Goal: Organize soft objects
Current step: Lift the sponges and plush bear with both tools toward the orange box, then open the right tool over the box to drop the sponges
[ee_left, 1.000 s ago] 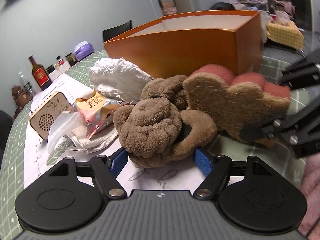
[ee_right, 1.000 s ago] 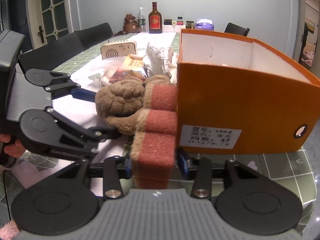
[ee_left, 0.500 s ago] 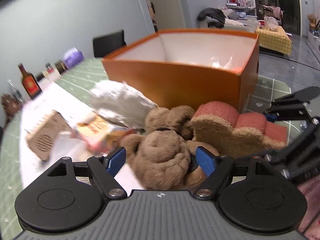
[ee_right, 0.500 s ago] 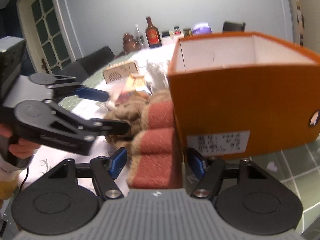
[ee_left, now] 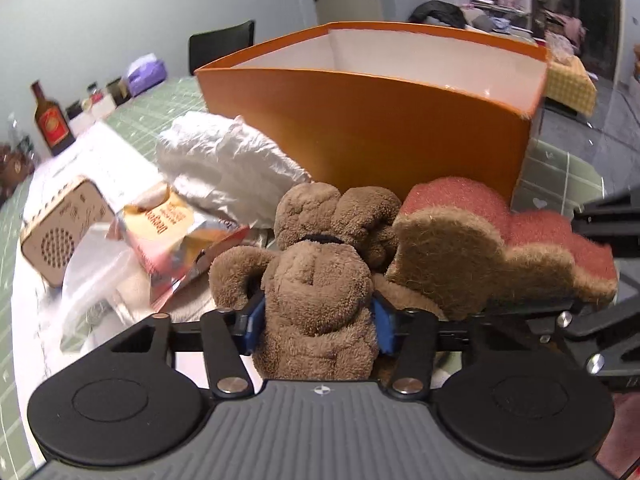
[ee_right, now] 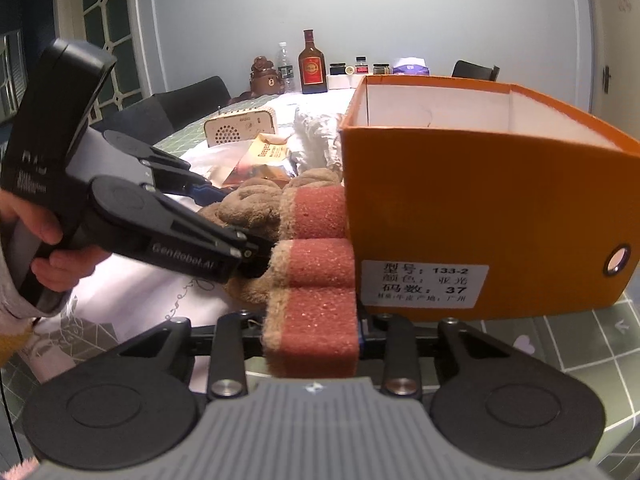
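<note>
My left gripper (ee_left: 318, 320) is shut on a brown plush toy (ee_left: 320, 280), its blue pads pressed into the plush body. My right gripper (ee_right: 314, 330) is shut on a red and tan plush slab (ee_right: 314, 300), which also shows in the left wrist view (ee_left: 500, 240) right of the brown toy. The brown toy shows in the right wrist view (ee_right: 252, 204), with the left gripper (ee_right: 224, 224) on it. Both soft objects lie against the near wall of an open orange box (ee_left: 380, 120), which also shows in the right wrist view (ee_right: 480, 208).
A crumpled white plastic bag (ee_left: 224, 160), a snack packet (ee_left: 176, 232) and a small wooden radio (ee_left: 60, 232) lie left of the toys. Bottles and jars (ee_right: 312, 68) stand at the table's far end. Dark chairs (ee_right: 188, 100) line the table's left side.
Both grippers have closed in from open: the left pads now squeeze the brown toy and the right pads squeeze the red slab. The views shook in between.
</note>
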The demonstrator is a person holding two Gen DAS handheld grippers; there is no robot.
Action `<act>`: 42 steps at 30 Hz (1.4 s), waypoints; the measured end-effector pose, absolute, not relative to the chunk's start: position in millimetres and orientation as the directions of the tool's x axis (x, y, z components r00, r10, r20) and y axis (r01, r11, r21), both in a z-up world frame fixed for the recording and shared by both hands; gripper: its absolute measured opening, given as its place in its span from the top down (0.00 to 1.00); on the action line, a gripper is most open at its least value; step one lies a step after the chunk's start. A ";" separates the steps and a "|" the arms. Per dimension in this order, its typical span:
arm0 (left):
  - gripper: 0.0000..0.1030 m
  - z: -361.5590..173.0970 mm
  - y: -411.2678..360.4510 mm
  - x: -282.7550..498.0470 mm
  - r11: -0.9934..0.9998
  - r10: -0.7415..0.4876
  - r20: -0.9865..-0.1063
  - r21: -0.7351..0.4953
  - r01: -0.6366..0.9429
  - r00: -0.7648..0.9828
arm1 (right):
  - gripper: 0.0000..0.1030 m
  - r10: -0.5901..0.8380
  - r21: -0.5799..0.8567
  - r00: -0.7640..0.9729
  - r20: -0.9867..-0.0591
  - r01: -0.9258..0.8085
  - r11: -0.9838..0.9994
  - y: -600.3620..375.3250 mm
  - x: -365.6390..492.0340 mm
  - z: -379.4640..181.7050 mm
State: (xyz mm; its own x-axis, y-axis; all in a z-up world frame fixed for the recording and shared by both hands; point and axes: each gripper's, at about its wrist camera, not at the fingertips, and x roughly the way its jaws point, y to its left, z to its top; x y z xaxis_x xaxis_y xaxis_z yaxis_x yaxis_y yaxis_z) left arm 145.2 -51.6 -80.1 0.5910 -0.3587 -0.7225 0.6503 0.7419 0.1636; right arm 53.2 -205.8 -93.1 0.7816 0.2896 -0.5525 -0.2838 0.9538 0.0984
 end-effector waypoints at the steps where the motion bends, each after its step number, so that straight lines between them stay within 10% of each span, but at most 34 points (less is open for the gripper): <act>1: 0.45 -78.3 -52.0 143.7 0.753 -0.347 -0.727 0.161 0.638 0.593 | 0.69 0.288 0.095 0.783 -0.551 -0.284 0.954 -206.2 53.8 -92.3; 19: 0.45 -19.6 0.9 84.6 0.922 -0.317 -0.563 0.006 0.387 0.763 | 0.69 0.494 0.235 0.790 -0.363 -0.436 0.869 -228.4 19.5 -32.6; 31: 0.45 42.2 -18.0 105.1 0.922 -0.380 -0.386 -0.085 0.377 0.841 | 0.69 0.263 0.002 0.938 -0.225 -0.270 0.963 -268.9 13.4 42.8; 42: 0.45 44.3 -70.0 134.3 0.915 -0.403 -0.360 -0.137 0.379 0.842 | 0.69 0.083 -0.134 0.865 -0.495 -0.171 0.976 -294.5 126.4 55.7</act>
